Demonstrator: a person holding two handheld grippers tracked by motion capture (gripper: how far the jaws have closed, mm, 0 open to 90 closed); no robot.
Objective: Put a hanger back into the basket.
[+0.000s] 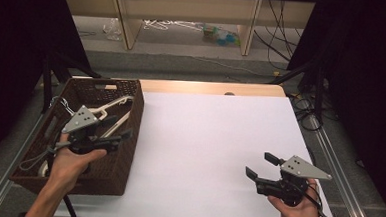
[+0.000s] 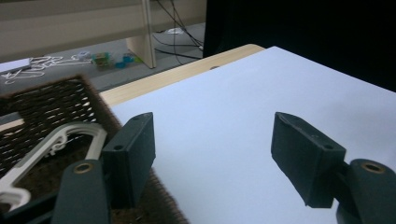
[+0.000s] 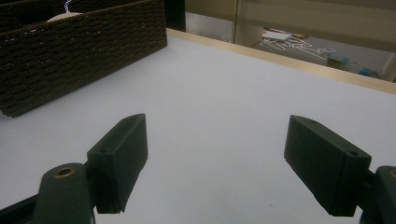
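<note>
Across the white rectangular table point(image 1: 213, 154), the dark brown woven wicker basket point(image 1: 129, 135) sits at the left edge, holding several white plastic clothes hangers point(image 1: 111, 115) that lie loose inside it. Over the basket's near right rim hovers the left gripper point(image 1: 122, 137), jaws spread wide with nothing between them. Well apart, near the table's front right corner, the right gripper point(image 1: 259, 166) rests spread and empty too. To lift a hanger cleanly, I would judge it best to pinch one straight bar, clear of neighbouring hooks.
</note>
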